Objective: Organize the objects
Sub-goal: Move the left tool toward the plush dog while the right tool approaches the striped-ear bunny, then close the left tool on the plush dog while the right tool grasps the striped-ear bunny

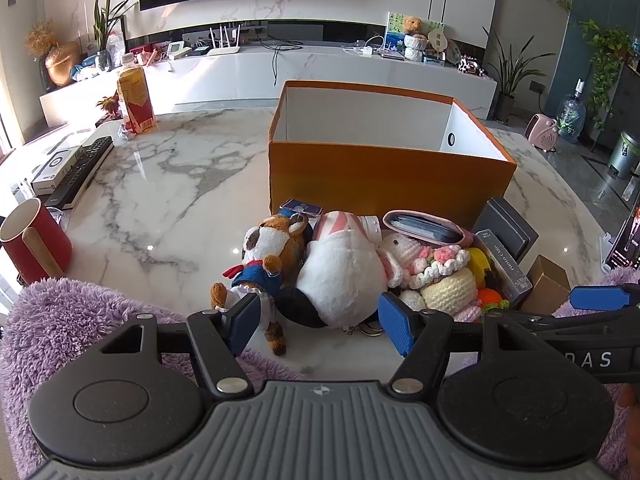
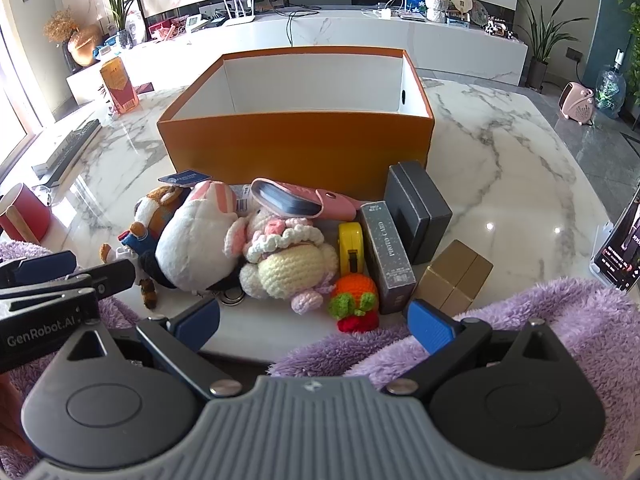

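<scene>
Marble table (image 1: 160, 184) with an orange box (image 1: 384, 172) at 12 o'clock, open and white inside, nothing visible in it. Toy pile sits just in front of it: brown-and-white plush (image 1: 276, 248) at 9 o'clock of the pile, touching a white plush (image 1: 340, 272) beside it; a crocheted doll (image 2: 292, 260), yellow tape measure (image 2: 351, 246), grey card box (image 2: 388, 256) and gold box (image 2: 456, 276) run toward 3 o'clock. Left gripper (image 1: 320, 318) is spread wide, pinching nothing, hovering at 6 o'clock of the plush toys. Right gripper (image 2: 316, 322) is also spread, empty, near the crocheted orange (image 2: 354, 300). Red mug (image 1: 34, 236) at 9 o'clock.
</scene>
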A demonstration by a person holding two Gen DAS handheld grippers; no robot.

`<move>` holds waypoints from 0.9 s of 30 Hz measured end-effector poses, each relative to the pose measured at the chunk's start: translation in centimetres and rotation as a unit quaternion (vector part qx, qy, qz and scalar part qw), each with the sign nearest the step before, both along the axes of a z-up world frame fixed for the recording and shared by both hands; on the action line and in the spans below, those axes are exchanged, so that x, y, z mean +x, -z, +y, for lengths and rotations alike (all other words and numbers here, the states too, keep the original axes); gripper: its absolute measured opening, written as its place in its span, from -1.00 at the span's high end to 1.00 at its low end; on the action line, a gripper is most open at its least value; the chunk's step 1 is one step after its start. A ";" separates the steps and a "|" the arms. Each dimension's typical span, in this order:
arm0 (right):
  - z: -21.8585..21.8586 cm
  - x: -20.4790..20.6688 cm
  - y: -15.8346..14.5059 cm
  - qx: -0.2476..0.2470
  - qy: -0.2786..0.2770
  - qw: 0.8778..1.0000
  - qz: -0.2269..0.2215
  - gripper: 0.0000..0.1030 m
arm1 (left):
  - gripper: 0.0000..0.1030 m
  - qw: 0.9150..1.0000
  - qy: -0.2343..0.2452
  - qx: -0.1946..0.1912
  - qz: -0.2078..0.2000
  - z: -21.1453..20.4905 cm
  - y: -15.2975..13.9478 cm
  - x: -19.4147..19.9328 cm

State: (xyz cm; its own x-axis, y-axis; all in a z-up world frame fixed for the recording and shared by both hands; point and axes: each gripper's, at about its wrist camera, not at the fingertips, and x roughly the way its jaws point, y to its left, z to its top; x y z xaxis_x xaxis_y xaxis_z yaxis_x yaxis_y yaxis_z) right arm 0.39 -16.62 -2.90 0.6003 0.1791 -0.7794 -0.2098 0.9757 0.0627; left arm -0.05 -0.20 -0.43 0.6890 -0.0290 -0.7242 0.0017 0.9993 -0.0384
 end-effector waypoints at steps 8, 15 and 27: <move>0.1 0.3 0.4 0.000 0.001 1.000 0.005 -0.95 | -0.50 1.000 0.003 -0.008 0.006 0.1 0.3 0.2; 0.0 0.9 0.9 0.006 0.005 1.000 0.022 -0.95 | -0.40 0.999 0.011 -0.023 0.021 0.3 0.8 0.7; 0.0 3.2 2.1 0.045 -0.004 0.997 0.055 -0.24 | 0.02 0.997 0.036 -0.028 0.056 0.4 1.9 3.3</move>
State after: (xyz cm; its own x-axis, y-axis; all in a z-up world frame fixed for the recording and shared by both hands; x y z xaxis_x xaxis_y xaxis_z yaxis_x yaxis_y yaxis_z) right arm 3.56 -16.61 -4.97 0.5104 0.2562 -0.8209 -0.2053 0.9633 0.1730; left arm 3.27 0.23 -2.34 0.5984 -0.1176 -0.7925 0.0650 0.9930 -0.0983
